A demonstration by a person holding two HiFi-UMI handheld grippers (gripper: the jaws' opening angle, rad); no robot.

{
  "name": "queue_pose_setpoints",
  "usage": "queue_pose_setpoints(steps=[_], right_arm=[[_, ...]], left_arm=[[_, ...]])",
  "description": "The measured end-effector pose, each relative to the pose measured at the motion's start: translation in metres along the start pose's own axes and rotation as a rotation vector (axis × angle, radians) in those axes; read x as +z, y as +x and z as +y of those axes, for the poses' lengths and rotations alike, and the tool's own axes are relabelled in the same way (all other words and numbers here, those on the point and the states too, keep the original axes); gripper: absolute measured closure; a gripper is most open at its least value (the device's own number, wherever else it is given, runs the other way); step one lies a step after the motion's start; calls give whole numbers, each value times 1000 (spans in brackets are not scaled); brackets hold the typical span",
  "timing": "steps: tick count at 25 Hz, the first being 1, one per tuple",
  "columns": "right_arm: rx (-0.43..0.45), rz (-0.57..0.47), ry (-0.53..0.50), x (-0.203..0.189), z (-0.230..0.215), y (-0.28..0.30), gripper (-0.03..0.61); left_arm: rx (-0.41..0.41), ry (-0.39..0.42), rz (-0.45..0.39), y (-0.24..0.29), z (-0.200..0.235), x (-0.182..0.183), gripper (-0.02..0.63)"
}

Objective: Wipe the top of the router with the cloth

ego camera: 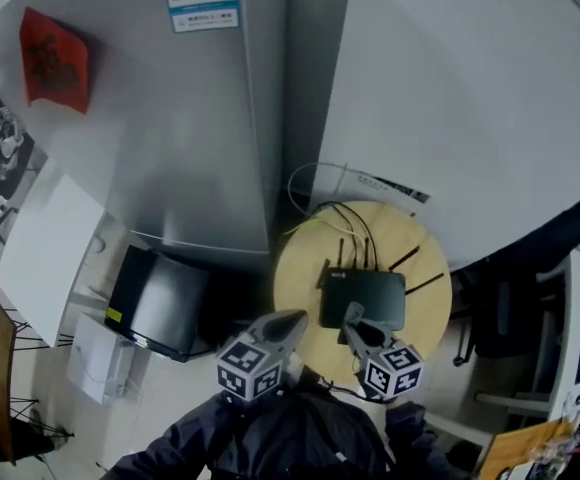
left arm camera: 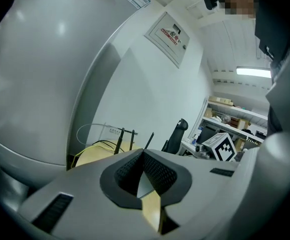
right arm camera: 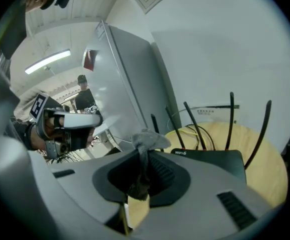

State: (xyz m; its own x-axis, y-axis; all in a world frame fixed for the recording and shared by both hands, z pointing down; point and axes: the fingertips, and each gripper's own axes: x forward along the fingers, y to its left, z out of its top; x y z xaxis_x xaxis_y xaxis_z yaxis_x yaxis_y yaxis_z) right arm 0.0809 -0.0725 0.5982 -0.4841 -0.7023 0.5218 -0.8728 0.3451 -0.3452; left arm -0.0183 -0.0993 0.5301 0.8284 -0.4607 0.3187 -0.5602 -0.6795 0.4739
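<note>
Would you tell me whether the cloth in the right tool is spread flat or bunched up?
Bunched up: the cloth sticks out as a crumpled grey wad past the right tool, whose jaws pinch it.

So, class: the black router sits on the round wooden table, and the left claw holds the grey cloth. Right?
Not quite: the right claw holds the grey cloth, as the right gripper view shows; the left claw is shut on nothing. The black router does sit on the round wooden table.
</note>
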Motion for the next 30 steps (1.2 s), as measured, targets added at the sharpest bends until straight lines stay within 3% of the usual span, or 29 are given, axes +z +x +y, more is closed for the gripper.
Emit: queue_pose_setpoints(steps=[3, 7, 16, 30], right_arm=[[-18, 41, -11, -2, -23, 13, 508], [8, 134, -102, 1, -48, 50, 508], [72, 418, -234, -20, -78, 131, 508], [55, 628, -344, -48, -93, 170, 508]], left_arm=[[-7, 7, 10, 8, -1, 4, 612], [7, 10, 4, 15, 5, 12, 612], [52, -30, 5, 25, 29, 13, 612], [83, -25, 5, 23, 38, 15, 612]])
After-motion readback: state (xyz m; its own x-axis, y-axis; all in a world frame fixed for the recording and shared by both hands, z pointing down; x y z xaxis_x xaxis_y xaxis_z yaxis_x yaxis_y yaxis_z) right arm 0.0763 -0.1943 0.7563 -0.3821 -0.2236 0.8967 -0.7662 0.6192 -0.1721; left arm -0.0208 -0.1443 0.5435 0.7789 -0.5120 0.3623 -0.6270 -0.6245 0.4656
